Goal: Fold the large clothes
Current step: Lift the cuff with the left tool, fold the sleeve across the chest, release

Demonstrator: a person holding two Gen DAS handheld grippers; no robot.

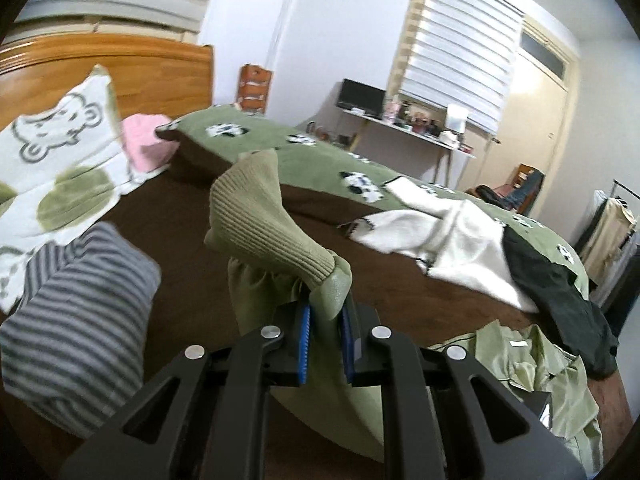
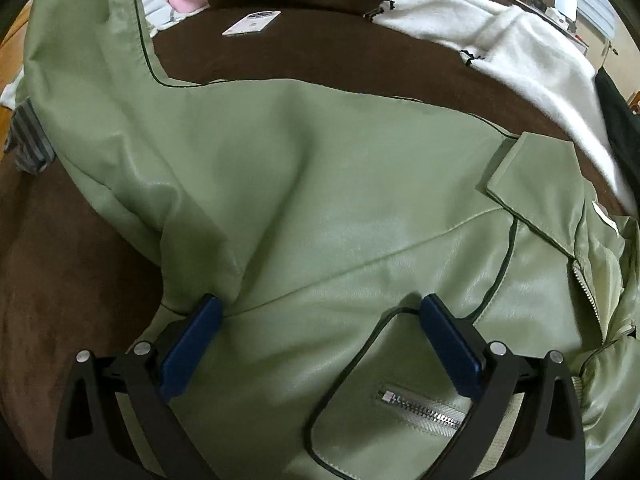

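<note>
The left gripper (image 1: 325,312) has its two blue pads (image 1: 305,340) pressed together on a fold of the green jacket (image 2: 320,200), just under the ribbed knit cuff (image 1: 264,220) of a sleeve, which stands up above the fingers. The right gripper (image 2: 320,320) has its blue pads (image 2: 192,340) wide apart and holds nothing; they sit low over the front of the jacket, above a chest pocket with a metal zipper (image 2: 424,408).

The jacket lies spread on the brown bed cover (image 2: 280,52), its collar (image 2: 532,184) toward the right of the right wrist view. Beside it on the bed are a white fleece garment (image 1: 436,236), a black garment (image 1: 560,300) touching the white one, a grey striped cloth (image 1: 76,328) on the left, and a small flat card (image 2: 252,23) well apart from the jacket. Further back are a green blanket with panda print (image 1: 312,148), a pink cloth (image 1: 146,140), a white pillow with a bear drawing (image 1: 60,152) and the wooden headboard (image 1: 120,64). A desk (image 1: 404,128) stands by the window blind (image 1: 460,56).

The lower edge of the jacket is cut off by the frame, and the things on the desk are too small to make out.
</note>
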